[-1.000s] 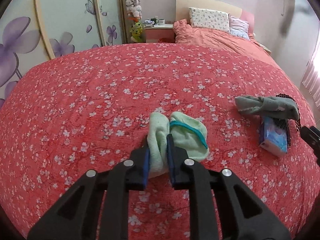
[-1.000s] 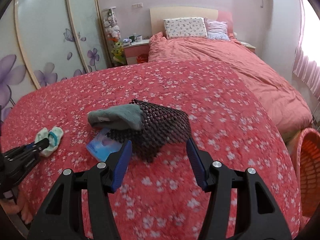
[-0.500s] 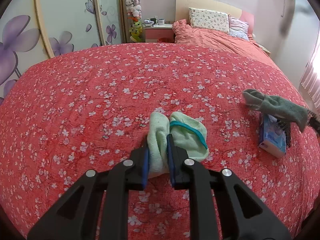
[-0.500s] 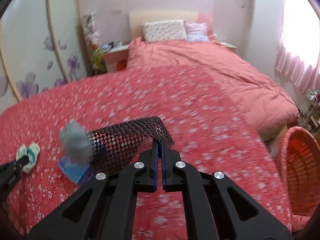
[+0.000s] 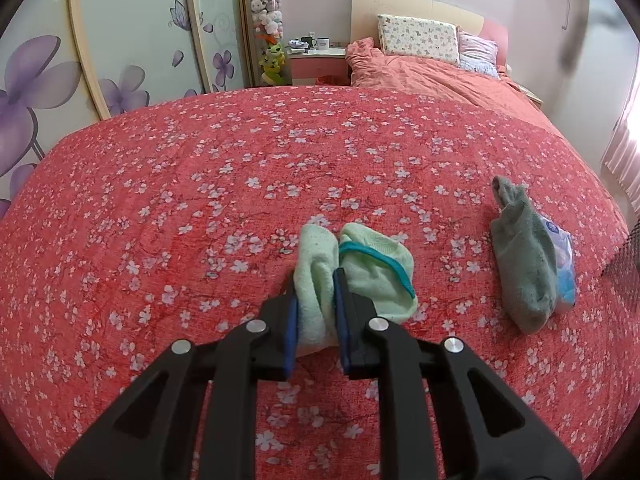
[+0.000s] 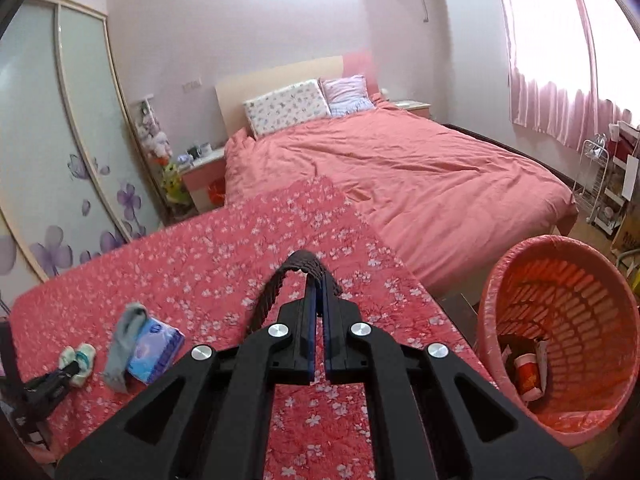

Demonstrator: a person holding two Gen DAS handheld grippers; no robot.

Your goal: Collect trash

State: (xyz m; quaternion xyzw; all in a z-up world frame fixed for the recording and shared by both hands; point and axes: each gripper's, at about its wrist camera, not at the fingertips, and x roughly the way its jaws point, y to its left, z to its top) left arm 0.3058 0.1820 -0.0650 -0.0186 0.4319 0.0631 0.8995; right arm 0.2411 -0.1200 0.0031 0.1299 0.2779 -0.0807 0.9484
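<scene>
My left gripper is shut on a light green sock lying on the red flowered cover; its pair with a teal band lies beside it. My right gripper is shut on a black mesh sheet, lifted above the cover. A grey-green sock rests draped over a blue tissue pack to the right. In the right wrist view the grey-green sock and the pack lie at the lower left, beside my left gripper.
An orange-pink basket lined with a bag stands on the floor to the right of the cover, with a cup and wrappers inside. A bed with pillows lies beyond. A wardrobe and bedside table stand at the back.
The right gripper shut on the black mesh and lifted it off to the right, toward the basket. The grey-green sock slid off the mesh onto the tissue pack. The left gripper stayed still.
</scene>
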